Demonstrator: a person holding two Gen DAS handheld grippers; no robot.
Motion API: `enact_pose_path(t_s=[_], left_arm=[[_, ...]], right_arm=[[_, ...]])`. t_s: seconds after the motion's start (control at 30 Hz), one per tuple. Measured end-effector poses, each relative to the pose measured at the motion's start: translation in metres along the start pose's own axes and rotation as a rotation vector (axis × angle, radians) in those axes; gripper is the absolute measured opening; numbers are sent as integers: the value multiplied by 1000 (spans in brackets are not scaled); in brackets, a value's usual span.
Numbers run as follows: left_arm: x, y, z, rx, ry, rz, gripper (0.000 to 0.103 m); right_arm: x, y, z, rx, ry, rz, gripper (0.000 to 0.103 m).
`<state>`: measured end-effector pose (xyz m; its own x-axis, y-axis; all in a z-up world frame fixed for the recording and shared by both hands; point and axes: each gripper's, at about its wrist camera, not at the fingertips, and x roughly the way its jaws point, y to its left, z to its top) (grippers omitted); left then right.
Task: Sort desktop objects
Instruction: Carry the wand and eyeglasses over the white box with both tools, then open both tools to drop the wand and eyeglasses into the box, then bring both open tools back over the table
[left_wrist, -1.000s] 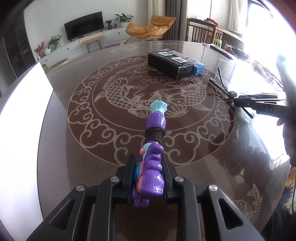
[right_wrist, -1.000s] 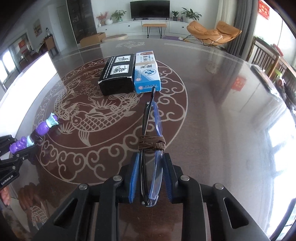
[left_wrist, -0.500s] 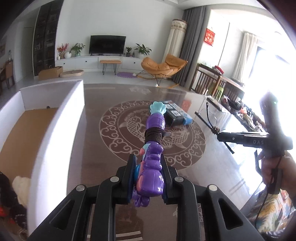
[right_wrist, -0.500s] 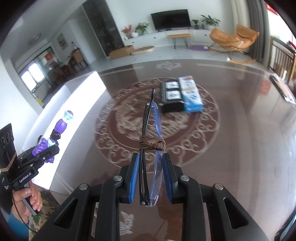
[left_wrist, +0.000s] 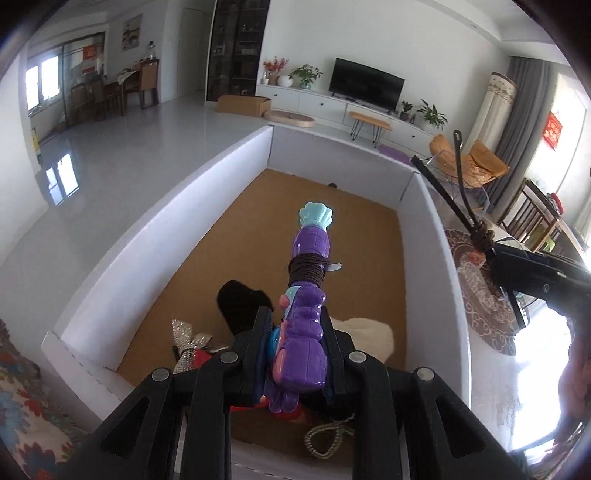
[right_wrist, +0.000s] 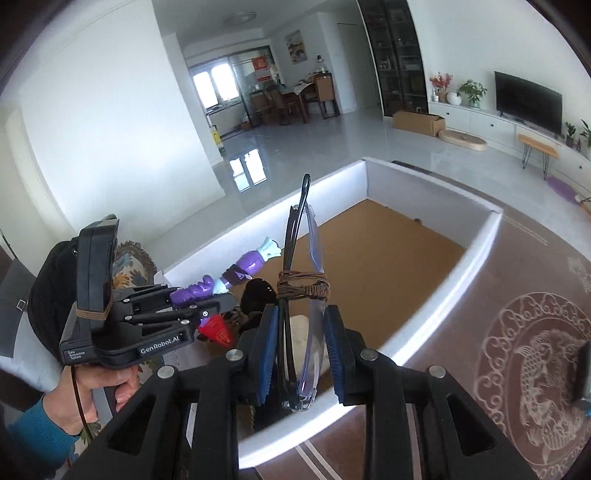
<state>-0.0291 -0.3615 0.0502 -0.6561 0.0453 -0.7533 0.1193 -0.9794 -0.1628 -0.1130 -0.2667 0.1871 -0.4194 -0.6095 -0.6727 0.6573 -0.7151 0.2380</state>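
My left gripper (left_wrist: 295, 332) is shut on a purple toy (left_wrist: 306, 288) with a teal tip and a dark cord wound round it. It holds the toy over the open white box (left_wrist: 155, 229) with a brown floor. My right gripper (right_wrist: 301, 332) is shut on folded glasses (right_wrist: 299, 266) bound with brown cord, above the box's near right wall (right_wrist: 443, 302). The left gripper (right_wrist: 207, 301) with the toy (right_wrist: 243, 267) shows in the right wrist view; the right gripper (left_wrist: 495, 254) and glasses (left_wrist: 443, 192) show in the left wrist view.
In the box lie a black item (left_wrist: 240, 302), a cream cloth (left_wrist: 365, 332), a silver glittery piece (left_wrist: 188, 339), a red item (right_wrist: 216, 330) and a coiled cord (left_wrist: 325, 439). The round patterned table (right_wrist: 535, 350) lies to the right. A patterned cushion (left_wrist: 22, 398) is at left.
Both grippers have swung left, away from the table with the two packs, to over the white box. Each keeps hold of its object.
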Motion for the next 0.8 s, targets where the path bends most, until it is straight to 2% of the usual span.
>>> enact_pose_path(t_s=[0.1,0.13,0.17,0.2,0.23,0.27,0.3,0.37,0.43,0.47,0.53,0.67,0.8], left_arm=[[18,15,-10,-60,68,11,25],[23,18,-12,-77,85,26,36],[25,17,-14,-74,80,28,41],[26,13,-15,-64,72,25,47],[25,10,-15,-56,60,28,64],[22,6,-16,-52,37,40,85],[18,2,-17,-51,3,59,92],[7,-5,-17,-46,-67,68,95],[-6,-11,-16,-46,-128,73,95],[-12,-15,-16,-50,-157,71,95],[-25,-28,-16,-60,-210,44,95],[-44,-69,-14,-37,-264,-86,95],[-68,-138,-12,88,-286,-208,97]], right_arm=[[46,14,-5,3,77,39,28],[57,17,-8,0,101,52,30],[66,19,-11,-8,127,54,35],[71,20,-14,-16,142,45,48],[70,21,-17,-21,135,39,58],[63,22,-19,-22,106,44,60],[52,21,-22,-24,64,50,63],[21,15,-29,-19,-38,31,74],[-16,1,-42,-8,-154,-23,98],[-34,-7,-53,-3,-210,-69,102],[-60,-29,-80,2,-269,-169,103],[-87,-97,-148,59,-214,-382,103],[-112,-189,-215,199,-52,-591,103]])
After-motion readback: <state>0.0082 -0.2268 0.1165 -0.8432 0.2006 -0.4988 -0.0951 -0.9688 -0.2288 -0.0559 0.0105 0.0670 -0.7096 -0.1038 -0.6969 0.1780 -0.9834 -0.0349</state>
